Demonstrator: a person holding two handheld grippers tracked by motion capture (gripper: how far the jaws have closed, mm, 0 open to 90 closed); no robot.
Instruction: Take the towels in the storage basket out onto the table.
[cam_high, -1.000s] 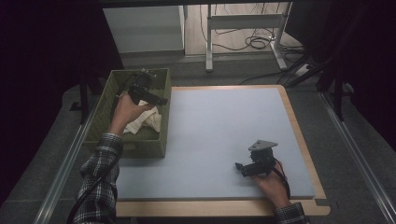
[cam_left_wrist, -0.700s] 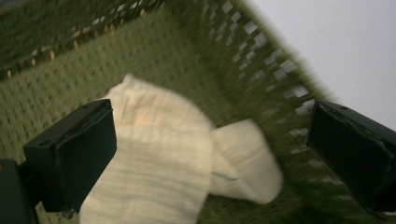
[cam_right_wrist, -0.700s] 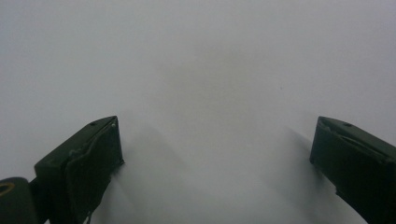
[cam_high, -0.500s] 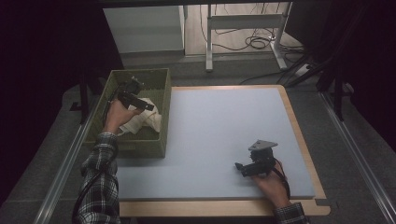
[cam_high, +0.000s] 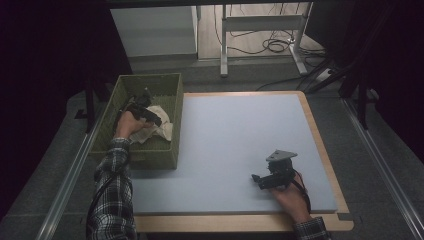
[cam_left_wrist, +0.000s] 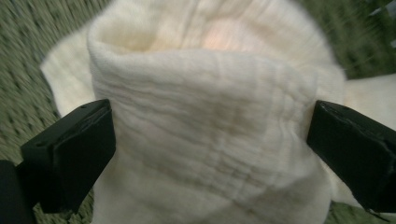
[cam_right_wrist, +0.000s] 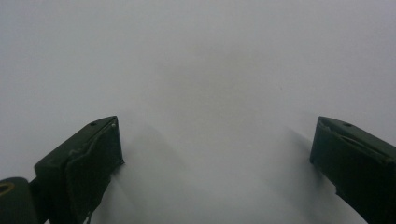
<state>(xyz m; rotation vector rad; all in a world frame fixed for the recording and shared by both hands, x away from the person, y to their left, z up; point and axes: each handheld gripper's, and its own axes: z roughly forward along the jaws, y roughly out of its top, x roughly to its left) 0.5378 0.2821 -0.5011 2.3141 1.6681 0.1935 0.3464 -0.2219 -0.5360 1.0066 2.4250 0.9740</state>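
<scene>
Cloth, cream and crumpled, lies in the green basket, bulging up between the spread fingers of the left gripper, which stand released on either side of a thick fold. If they clench on so much bunched fabric, the fold may squeeze out, or the tips may catch the woven basket floor beneath and drag the basket along the worktop. Basket walls close around the fingers leave little room to tilt. Well away, the right gripper rests on bare worktop, its fingers released too and holding nothing
</scene>
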